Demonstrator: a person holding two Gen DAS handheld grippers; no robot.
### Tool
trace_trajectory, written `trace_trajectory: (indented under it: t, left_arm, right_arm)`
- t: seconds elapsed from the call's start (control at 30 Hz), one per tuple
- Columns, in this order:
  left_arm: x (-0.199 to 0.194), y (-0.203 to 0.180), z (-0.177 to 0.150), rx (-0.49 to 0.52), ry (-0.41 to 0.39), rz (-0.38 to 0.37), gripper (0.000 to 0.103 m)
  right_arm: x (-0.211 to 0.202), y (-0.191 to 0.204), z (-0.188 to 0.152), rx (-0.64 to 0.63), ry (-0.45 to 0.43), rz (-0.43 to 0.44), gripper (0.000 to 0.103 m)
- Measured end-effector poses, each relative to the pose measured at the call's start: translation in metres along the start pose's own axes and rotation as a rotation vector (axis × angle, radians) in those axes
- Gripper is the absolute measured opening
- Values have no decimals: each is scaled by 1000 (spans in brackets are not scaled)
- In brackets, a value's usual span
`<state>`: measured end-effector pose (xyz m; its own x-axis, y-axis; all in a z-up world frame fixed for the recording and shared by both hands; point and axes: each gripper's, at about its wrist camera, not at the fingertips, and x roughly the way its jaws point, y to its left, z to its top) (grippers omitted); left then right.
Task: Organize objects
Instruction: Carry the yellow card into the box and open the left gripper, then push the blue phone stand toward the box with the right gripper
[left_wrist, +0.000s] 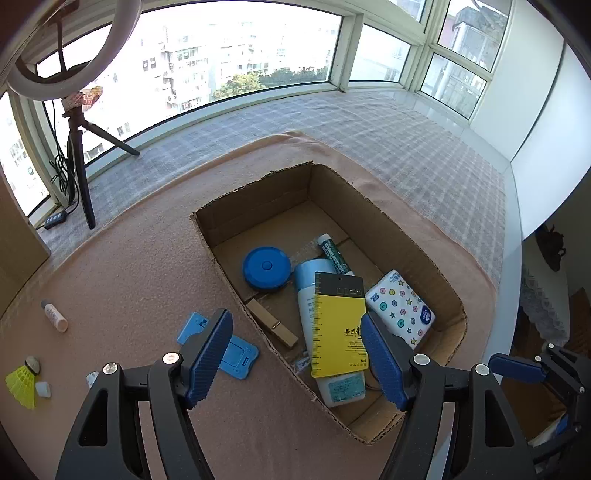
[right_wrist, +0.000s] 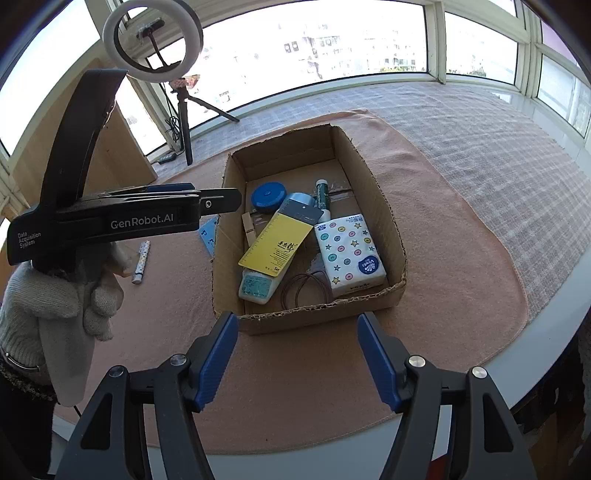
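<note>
An open cardboard box (left_wrist: 258, 192) (right_wrist: 369, 173) stands on a pink cloth. It holds a blue round case (left_wrist: 266, 266) (right_wrist: 269, 195), a pale blue bottle (left_wrist: 308, 295) (right_wrist: 256, 286), a green tube (left_wrist: 334, 254), a clothespin (left_wrist: 273, 326) and a spotted tissue pack (left_wrist: 400, 308) (right_wrist: 349, 254). A yellow card (left_wrist: 338, 332) (right_wrist: 275, 245) lies on the bottle. My left gripper (left_wrist: 295, 332) hangs open above the box's left wall, its pads clear of the card. My right gripper (right_wrist: 297, 325) stands open over the box's near wall, with nothing between its fingers.
On the cloth left of the box lie a blue plastic piece (left_wrist: 240, 354), a small tube (left_wrist: 54, 315), a yellow shuttlecock (left_wrist: 22, 380) and a patterned pen (right_wrist: 142, 260). A ring light on a tripod (left_wrist: 79, 166) stands by the window. A gloved hand (right_wrist: 55, 295) holds the left gripper.
</note>
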<state>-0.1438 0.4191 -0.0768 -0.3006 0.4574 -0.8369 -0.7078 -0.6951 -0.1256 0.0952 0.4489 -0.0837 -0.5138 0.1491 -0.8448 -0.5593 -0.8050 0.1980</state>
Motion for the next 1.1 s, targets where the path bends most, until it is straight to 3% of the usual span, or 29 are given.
trace_trajectory:
  t: [0.3,0.73,0.87,1.1]
  left_arm:
    - [-38,69,-38,-103,-4,67,75]
    - [-75,188,-119,-305,30,180,75]
    - [-74,207,-134,-342,44,183,74]
    - [-52,206,-136,-378,62,152,74]
  right_arm:
    - [13,45,7,-72,15,59,64]
    - [36,118,35,-170,17,144,64]
    - [51,140,56,-223,10,146,64]
    - [85,164,86,-238,63,181,64]
